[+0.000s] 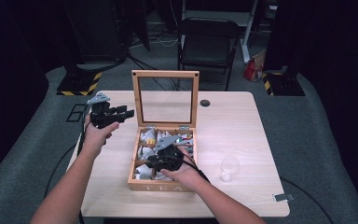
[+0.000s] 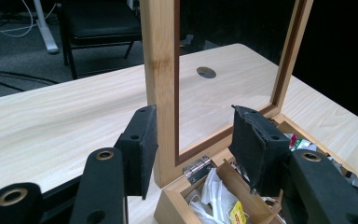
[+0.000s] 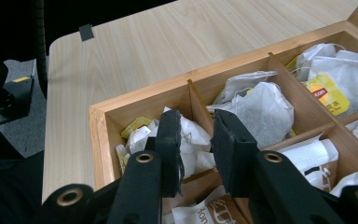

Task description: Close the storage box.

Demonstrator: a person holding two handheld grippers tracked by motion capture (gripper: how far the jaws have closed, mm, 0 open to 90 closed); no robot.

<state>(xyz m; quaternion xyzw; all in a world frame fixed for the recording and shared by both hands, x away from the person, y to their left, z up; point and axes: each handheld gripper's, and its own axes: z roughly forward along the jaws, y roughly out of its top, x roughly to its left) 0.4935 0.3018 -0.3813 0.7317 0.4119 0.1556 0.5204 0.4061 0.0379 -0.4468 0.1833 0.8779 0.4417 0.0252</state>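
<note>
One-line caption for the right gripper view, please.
Right gripper, black jaws slightly apart, poised over white paper tea bags in a corner compartment of the open, divided wooden tea box.

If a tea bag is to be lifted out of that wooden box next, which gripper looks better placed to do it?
Probably the right hand-held gripper: it hangs over the tea box, jaws slightly parted just above the tea bags in a front compartment. The left hand-held gripper sits beside the upright lid, jaws open around its frame edge.
</note>
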